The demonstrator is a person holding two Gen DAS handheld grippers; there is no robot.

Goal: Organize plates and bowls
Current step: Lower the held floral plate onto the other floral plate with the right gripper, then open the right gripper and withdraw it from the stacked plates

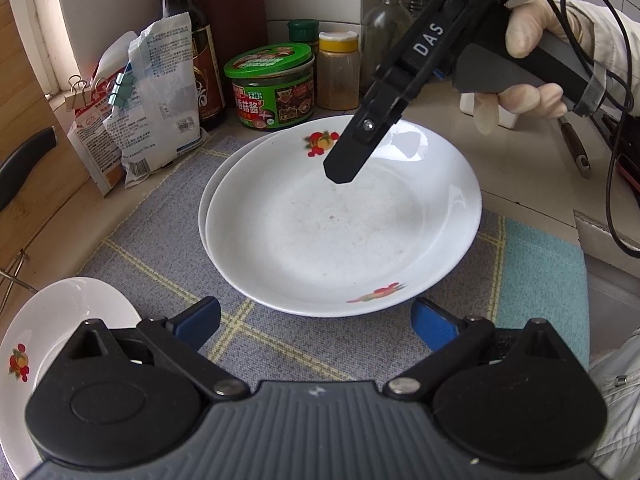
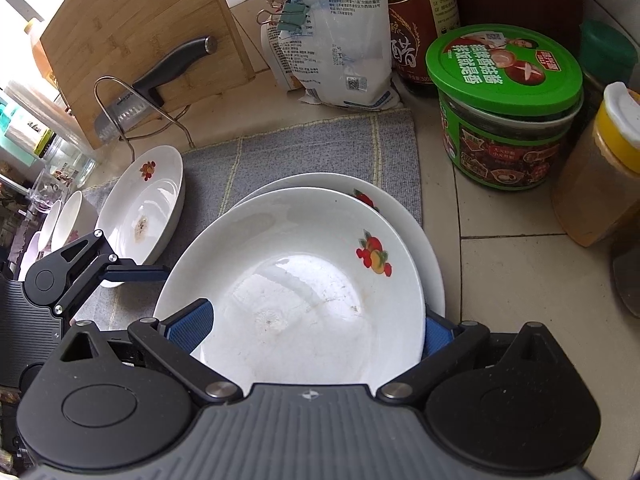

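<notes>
Two white fruit-print plates sit stacked on a grey checked mat [image 1: 160, 248]. The top plate [image 1: 340, 224] lies slightly off-centre on the lower plate [image 1: 208, 196]. A gloved hand holds my right gripper [image 1: 342, 170] over the stack's far rim. In the right wrist view that right gripper [image 2: 312, 332] is wide open: the left pad lies over the top plate [image 2: 304, 264] and the right pad is behind its rim. My left gripper [image 1: 316, 320] is open and empty, just short of the stack's near rim. A third plate [image 2: 144, 204] lies to the left, with small bowls [image 2: 72, 216] beyond it.
A green-lidded jar [image 1: 270, 80], a yellow-capped spice jar [image 1: 338, 72], a dark sauce bottle [image 1: 192, 40] and clipped bags [image 1: 148, 100] crowd the back. A bamboo board [image 2: 136, 28] and a knife [image 2: 168, 68] in a wire rack stand on the left. Cables [image 1: 612, 168] hang on the right.
</notes>
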